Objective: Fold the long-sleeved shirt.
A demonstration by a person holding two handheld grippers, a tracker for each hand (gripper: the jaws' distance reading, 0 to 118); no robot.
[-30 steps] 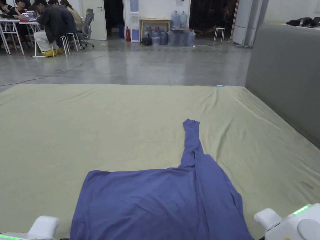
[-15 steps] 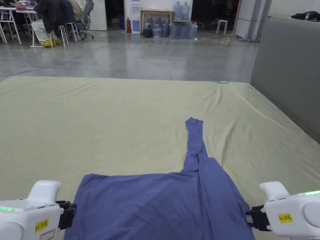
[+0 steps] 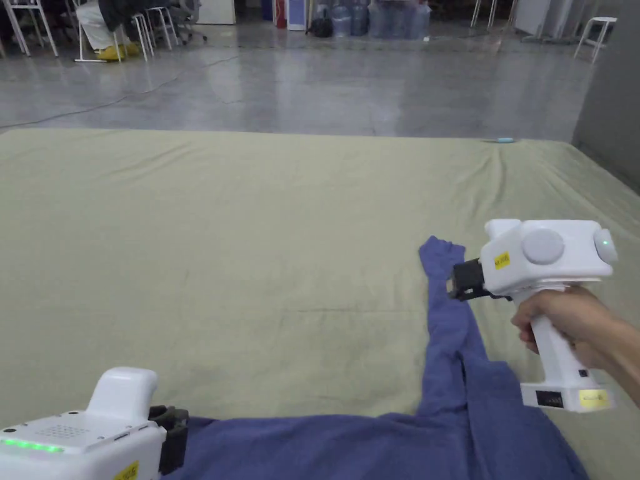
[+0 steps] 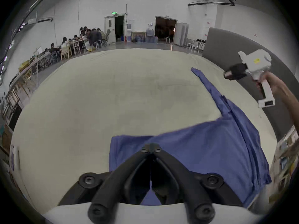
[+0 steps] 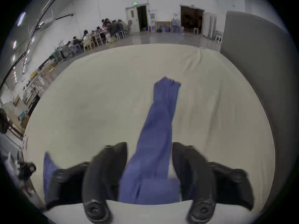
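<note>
The blue shirt (image 3: 400,444) is spread at the bed's (image 3: 250,250) near edge. The left claw (image 4: 150,147) is closed, empty, above it. The right claw (image 5: 149,156) is held open over the sleeve (image 5: 160,114).

Matt blue cloth shirt (image 3: 450,350) on wrinkled cloth sheet (image 3: 250,237)

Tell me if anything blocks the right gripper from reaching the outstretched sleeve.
Nothing visible does. The right gripper hangs with its jaws open beside the sleeve, near the cuff, and only bare green sheet lies around it.
</note>
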